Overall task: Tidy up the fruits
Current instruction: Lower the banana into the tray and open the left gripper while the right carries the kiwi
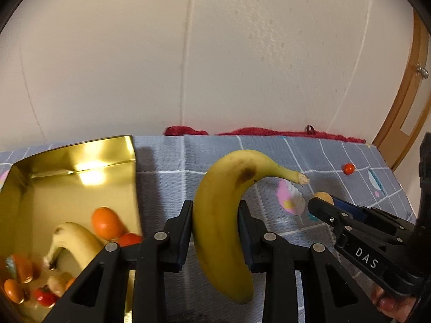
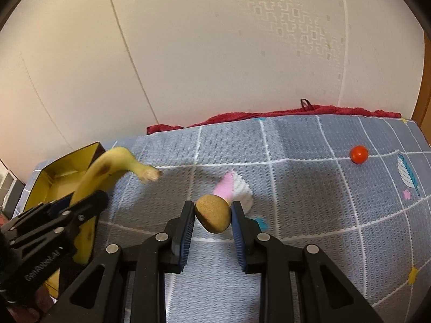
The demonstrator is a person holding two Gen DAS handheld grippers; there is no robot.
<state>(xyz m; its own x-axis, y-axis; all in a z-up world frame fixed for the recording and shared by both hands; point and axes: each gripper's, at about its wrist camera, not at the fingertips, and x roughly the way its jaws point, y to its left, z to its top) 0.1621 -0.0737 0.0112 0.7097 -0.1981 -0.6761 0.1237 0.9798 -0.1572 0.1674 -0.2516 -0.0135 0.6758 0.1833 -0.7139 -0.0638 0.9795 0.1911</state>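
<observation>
both fingers loaded, mid-carry toward the tin.

my left gripper (image 1: 215, 231) was clamped across the middle of a banana (image 1: 223, 215), held above the cloth with its stem pointing right, and my right gripper (image 2: 212, 220) was pinched on a kiwi (image 2: 213, 216), also off the checked cloth (image 2: 309, 188). i judged this the carrying step: the next move called for swinging left over the gold tin (image 1: 80, 177) and letting go low, so nothing bounced out. only the left view showed inside the tin, where another banana (image 1: 72, 242), an orange fruit (image 1: 106, 222) and smaller red and orange pieces already lay, blurred. the right view showed the kiwi's skin plainly, and a small red tomato (image 2: 359, 154) well apart on the cloth, not yet collected.
</observation>
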